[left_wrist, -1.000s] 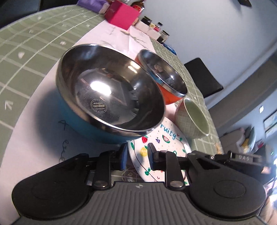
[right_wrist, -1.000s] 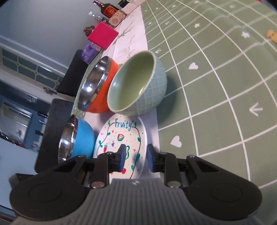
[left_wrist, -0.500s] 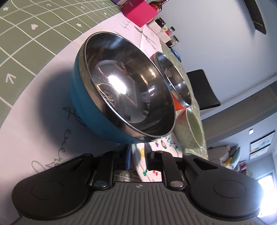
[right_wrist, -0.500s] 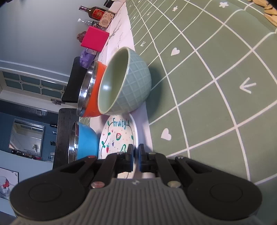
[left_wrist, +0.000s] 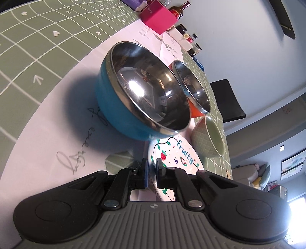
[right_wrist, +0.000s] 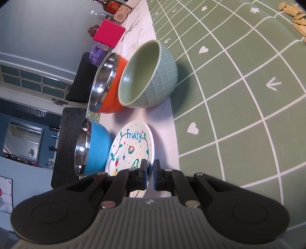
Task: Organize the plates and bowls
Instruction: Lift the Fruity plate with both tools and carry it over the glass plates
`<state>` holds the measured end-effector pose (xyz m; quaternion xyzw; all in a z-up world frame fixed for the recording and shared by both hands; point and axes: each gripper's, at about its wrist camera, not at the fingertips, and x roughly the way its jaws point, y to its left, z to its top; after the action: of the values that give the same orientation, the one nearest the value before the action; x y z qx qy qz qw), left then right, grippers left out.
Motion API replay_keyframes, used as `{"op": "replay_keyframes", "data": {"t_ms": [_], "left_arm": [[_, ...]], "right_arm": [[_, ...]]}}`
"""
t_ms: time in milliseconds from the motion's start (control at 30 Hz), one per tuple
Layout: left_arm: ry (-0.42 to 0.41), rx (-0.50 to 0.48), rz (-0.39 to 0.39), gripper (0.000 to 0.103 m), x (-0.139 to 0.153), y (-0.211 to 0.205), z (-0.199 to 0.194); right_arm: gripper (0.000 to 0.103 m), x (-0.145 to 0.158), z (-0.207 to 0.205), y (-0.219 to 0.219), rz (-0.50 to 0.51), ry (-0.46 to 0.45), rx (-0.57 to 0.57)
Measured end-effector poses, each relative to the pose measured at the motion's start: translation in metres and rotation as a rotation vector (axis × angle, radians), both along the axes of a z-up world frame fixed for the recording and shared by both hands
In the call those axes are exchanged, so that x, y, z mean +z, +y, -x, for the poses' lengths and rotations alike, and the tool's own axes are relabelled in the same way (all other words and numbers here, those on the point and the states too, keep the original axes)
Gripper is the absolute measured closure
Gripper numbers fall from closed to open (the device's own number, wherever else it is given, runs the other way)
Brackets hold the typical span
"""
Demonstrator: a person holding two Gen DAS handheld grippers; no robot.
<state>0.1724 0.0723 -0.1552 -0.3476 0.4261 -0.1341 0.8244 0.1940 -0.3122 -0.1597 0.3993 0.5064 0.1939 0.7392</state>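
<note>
Both claws, left (left_wrist: pixel 151 173) and right (right_wrist: pixel 149 177), pinch the plate (right_wrist: pixel 133 141) rim at bottom centre; next, a level joint lift.

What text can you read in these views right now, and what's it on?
"Fruity": painted in blue on the white plate, above its fruit drawings.
Handwritten scribbles on the white paper: not legible.
Red label on the bottle at the far end: too small to read.
Small jar labels: too small to read.
Green mat: arrows, hearts, flowers only.
</note>
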Motion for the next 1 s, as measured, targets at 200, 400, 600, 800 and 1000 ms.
{"op": "replay_keyframes", "data": {"t_ms": [200,400,600,800,1000], "left_arm": [[-0.013,-0.006,0.016,0.096,0.008,-0.002,0.015],[-0.033,-0.020,0.022,0.096,0.020,-0.006,0.033],[-0.058,-0.027,0.014,0.096,0.034,-0.006,0.055],[-0.073,-0.028,0.012,0.096,0.045,-0.003,0.080],[-0.091,-0.037,0.003,0.096,0.055,0.000,0.103]], "right_arm": [[0.100,0.014,0.017,-0.002,0.021,-0.011,-0.003],[0.099,0.026,0.041,-0.007,0.030,-0.030,-0.016],[0.099,0.039,0.063,-0.006,0.031,-0.055,-0.022],[0.099,0.048,0.088,-0.003,0.026,-0.079,-0.019],[0.098,0.052,0.115,0.000,0.015,-0.092,-0.013]]}}
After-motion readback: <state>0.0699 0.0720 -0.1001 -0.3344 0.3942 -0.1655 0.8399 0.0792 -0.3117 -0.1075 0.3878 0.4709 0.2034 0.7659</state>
